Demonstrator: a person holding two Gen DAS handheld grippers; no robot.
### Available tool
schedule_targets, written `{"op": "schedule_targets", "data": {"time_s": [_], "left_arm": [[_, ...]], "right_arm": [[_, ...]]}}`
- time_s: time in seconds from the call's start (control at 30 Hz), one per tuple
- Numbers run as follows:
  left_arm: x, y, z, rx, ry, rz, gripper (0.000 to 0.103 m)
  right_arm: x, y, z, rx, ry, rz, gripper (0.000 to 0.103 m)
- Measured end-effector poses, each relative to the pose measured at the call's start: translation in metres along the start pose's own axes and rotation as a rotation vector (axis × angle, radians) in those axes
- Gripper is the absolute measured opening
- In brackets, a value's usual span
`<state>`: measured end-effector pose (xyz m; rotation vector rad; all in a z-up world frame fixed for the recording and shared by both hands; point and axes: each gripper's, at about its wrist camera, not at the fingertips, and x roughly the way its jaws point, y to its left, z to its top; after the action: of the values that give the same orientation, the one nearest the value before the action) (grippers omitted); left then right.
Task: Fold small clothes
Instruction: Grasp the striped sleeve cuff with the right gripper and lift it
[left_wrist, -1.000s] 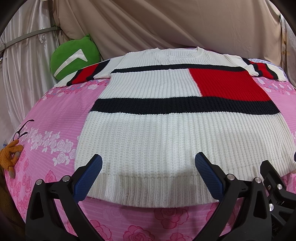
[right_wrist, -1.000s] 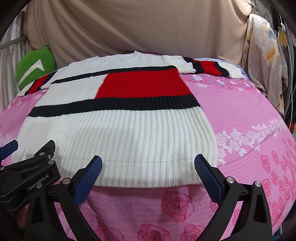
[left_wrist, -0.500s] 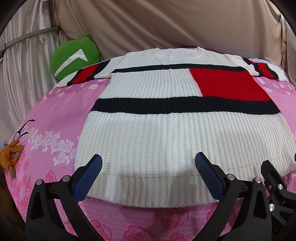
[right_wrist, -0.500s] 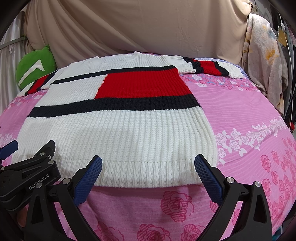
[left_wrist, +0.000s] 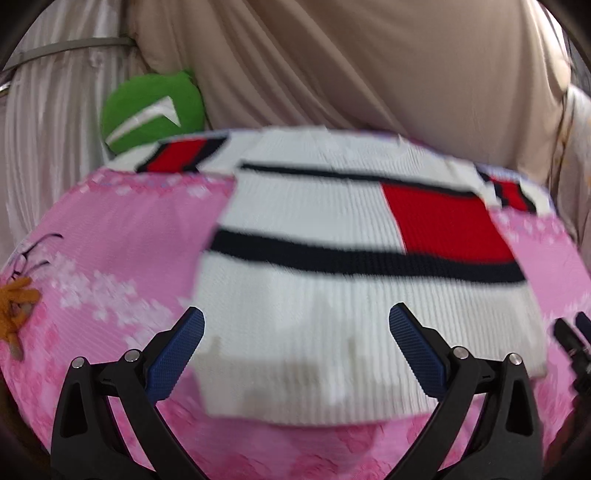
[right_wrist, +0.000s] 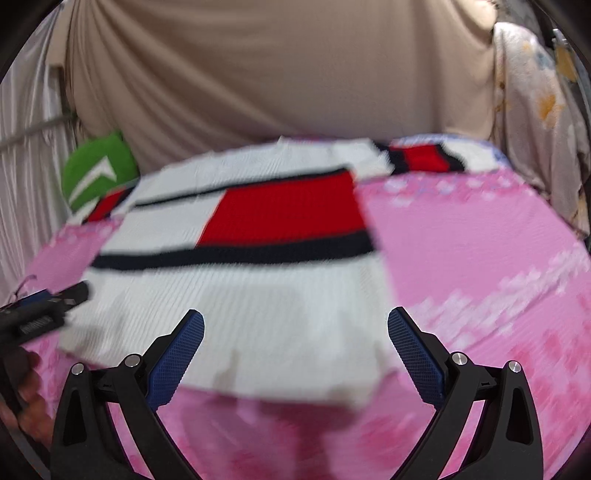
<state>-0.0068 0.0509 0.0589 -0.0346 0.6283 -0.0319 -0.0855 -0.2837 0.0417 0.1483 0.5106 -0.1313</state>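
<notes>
White knit sweater (left_wrist: 332, 332) lies flat on the pink bedsheet (left_wrist: 110, 258). Left gripper (left_wrist: 295, 350) and right gripper (right_wrist: 295, 350) both spread wide, empty, above its near hem.

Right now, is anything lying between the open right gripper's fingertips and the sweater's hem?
No. In the right wrist view the right gripper hangs open over the sweater, its hem showing between the fingers with nothing on it, though the frame is blurred.

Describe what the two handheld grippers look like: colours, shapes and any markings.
Both match. The left gripper and right gripper each have two black, Y-shaped arms with cut-out slots and silver screw heads, ending in angled blue pads with a fine cross-hatched texture. In the right wrist view, the left gripper's black body carries white lettering, too blurred to read. No cables show.
</notes>
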Motion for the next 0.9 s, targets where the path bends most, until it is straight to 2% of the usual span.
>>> {"op": "schedule_targets", "data": {"time_s": [0.07, 0.13, 0.27, 0.37, 0.53, 0.73, 0.83, 0.87, 0.9], "left_arm": [[-0.011, 0.021, 0.025, -0.047, -0.078, 0.049, 0.098], [-0.013, 0.033, 0.046, -0.078, -0.119, 0.075, 0.098], [0.008, 0.034, 0.081, -0.061, -0.162, 0.168, 0.098], [0.036, 0.025, 0.097, -0.032, -0.140, 0.187, 0.098], [0.075, 0.006, 0.105, 0.019, -0.106, 0.170, 0.098], [0.109, 0.001, 0.109, 0.035, -0.069, 0.143, 0.098], [0.123, 0.000, 0.108, 0.038, -0.040, 0.137, 0.098], [0.127, 0.000, 0.108, 0.038, -0.031, 0.134, 0.098], [0.131, -0.001, 0.108, 0.038, -0.024, 0.131, 0.098]], "right_arm": [[-0.001, -0.043, 0.030, 0.043, -0.046, -0.029, 0.098], [0.009, -0.085, 0.059, 0.112, -0.075, -0.004, 0.098], [0.064, -0.156, 0.102, 0.256, -0.058, 0.056, 0.098], [0.120, -0.196, 0.123, 0.356, -0.027, 0.106, 0.098], [0.204, -0.250, 0.143, 0.515, 0.004, 0.058, 0.098], [0.267, -0.306, 0.147, 0.760, -0.003, 0.054, 0.098], [0.283, -0.312, 0.158, 0.772, -0.019, 0.010, 0.096], [0.289, -0.313, 0.161, 0.781, -0.018, 0.023, 0.088], [0.293, -0.314, 0.164, 0.794, -0.019, 0.029, 0.075]]}}
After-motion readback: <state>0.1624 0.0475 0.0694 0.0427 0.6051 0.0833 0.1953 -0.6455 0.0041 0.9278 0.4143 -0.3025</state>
